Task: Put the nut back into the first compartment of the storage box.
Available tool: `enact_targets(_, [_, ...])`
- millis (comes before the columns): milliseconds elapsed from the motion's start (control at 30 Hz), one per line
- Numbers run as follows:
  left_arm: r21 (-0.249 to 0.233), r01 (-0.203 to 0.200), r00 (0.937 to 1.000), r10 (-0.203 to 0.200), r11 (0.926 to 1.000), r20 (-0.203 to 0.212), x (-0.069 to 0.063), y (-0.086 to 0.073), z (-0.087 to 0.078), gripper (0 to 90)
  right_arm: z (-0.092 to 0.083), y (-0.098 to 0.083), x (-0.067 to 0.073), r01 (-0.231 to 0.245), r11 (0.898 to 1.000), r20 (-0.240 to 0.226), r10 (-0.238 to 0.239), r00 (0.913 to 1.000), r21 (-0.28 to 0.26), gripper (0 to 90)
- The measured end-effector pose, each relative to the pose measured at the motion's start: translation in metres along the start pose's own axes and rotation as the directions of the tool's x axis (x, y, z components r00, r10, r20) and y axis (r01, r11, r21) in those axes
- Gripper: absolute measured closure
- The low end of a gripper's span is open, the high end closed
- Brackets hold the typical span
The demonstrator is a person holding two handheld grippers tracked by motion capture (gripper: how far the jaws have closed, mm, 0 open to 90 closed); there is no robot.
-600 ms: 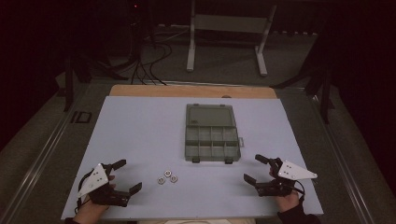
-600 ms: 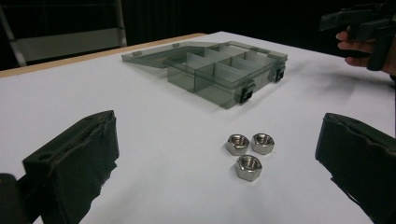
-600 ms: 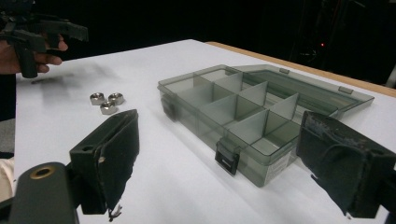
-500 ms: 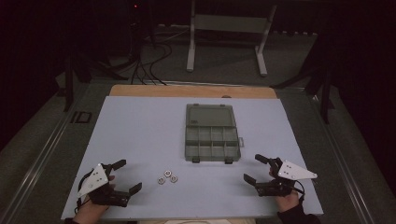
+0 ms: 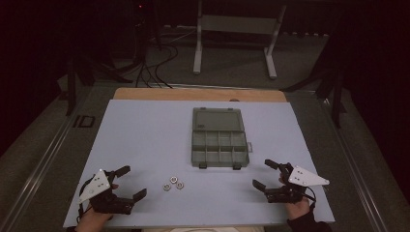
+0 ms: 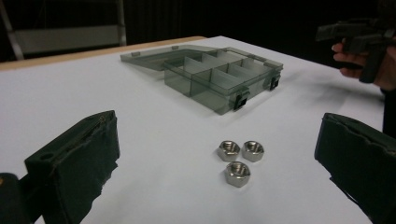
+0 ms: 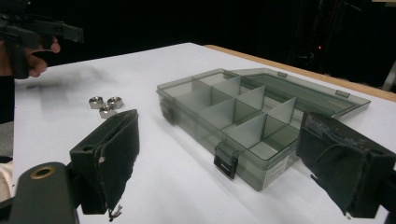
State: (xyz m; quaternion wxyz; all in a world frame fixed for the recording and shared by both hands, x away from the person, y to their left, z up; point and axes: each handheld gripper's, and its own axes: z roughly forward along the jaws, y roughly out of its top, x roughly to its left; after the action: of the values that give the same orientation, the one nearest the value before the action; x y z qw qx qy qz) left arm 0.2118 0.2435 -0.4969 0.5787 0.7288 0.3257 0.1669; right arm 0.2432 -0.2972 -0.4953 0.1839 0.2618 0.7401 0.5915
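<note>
Left tool point(image 5: 129, 182) and right tool point(image 5: 264, 173), jaws spread wide.

Dark lab or studio, white-topped table point(image 5: 145, 135), metal stand point(image 5: 232, 29), floor cables point(image 5: 154, 63)

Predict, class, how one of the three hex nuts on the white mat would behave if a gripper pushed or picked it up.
Each hex nut lies on a flat face, so it would probably slide rather than roll. It looks like shiny metal, so likely rigid, heavy for its size and perhaps slippery between the pads. Being small and low on the mat, it may be awkward to pinch.
</note>
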Motion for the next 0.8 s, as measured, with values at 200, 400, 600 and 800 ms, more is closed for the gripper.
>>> enact_targets(200, [0.007,0.002,1.0000,-0.002,1.0000,-0.006,-0.005,0.015,-0.002,0.1,-0.001,0.001,0.000,-0.003,1.000,0.000,0.003,1.0000,-0.010,13.4])
enact_targets(400, [0.056,0.018,0.9995,-0.019,0.9983,0.025,-0.005,0.029,0.001,0.1,0.000,0.002,0.001,-0.003,1.000,-0.009,0.002,1.0000,-0.014,13.4])
enact_targets(600, [0.138,-0.042,0.9964,0.032,0.9896,0.078,-0.008,0.041,0.016,0.1,0.001,0.002,0.001,-0.001,1.000,-0.011,0.001,0.9999,-0.011,13.4])
enact_targets(800, [0.191,-0.084,0.9897,0.059,0.9780,0.130,-0.014,0.048,0.031,0.2,0.001,0.002,0.001,-0.005,1.000,-0.019,0.005,0.9998,-0.013,13.3])
